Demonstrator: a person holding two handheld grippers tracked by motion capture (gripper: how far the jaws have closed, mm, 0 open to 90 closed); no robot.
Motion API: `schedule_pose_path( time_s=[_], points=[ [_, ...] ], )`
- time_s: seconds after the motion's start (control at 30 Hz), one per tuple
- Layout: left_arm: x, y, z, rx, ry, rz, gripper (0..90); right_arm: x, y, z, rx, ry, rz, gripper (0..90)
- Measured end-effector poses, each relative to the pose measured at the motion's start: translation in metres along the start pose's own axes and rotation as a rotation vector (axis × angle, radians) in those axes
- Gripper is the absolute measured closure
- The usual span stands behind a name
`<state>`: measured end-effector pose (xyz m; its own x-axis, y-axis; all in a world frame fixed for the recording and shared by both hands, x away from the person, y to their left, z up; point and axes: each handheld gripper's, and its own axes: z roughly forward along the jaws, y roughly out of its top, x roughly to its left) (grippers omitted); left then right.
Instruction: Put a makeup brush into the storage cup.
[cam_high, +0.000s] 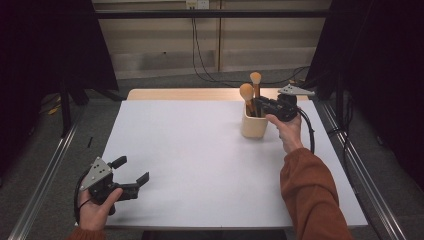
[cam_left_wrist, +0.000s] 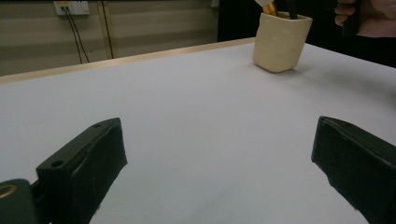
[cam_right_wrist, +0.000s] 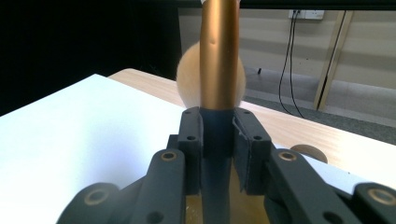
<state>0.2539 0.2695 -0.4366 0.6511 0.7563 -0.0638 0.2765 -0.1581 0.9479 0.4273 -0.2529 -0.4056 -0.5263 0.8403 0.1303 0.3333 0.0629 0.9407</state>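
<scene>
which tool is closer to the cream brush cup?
Right. The right tool is at the cream cup, shut on a gold-handled brush standing in it. The left tool hangs open over the table's near left corner, far from the cup.

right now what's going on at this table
A person works with a hand-held gripper in each hand. The right hand-held gripper is shut on the handle of a makeup brush standing in a cream cup at the table's far right. The left hand-held gripper rests open at the near left corner.
</scene>
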Motion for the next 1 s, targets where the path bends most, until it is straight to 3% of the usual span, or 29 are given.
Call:
schedule_pose_path(
  time_s=[0.5,0.73,1.0],
  points=[
    [0.0002,0.0006,0.0013,0.003,0.0,0.004,2.8,-0.0057,-0.0088,-0.0043,0.026,-0.009,0.014,74.4],
    [-0.0006,0.0015,0.0046,0.002,-0.003,-0.001,2.8,-0.0047,-0.0088,-0.0056,0.018,-0.003,0.015,67.4],
    [0.0003,0.0009,0.0064,0.007,-0.004,-0.009,2.8,-0.0042,-0.0075,-0.0085,0.006,0.001,0.027,52.1]
  ],
)
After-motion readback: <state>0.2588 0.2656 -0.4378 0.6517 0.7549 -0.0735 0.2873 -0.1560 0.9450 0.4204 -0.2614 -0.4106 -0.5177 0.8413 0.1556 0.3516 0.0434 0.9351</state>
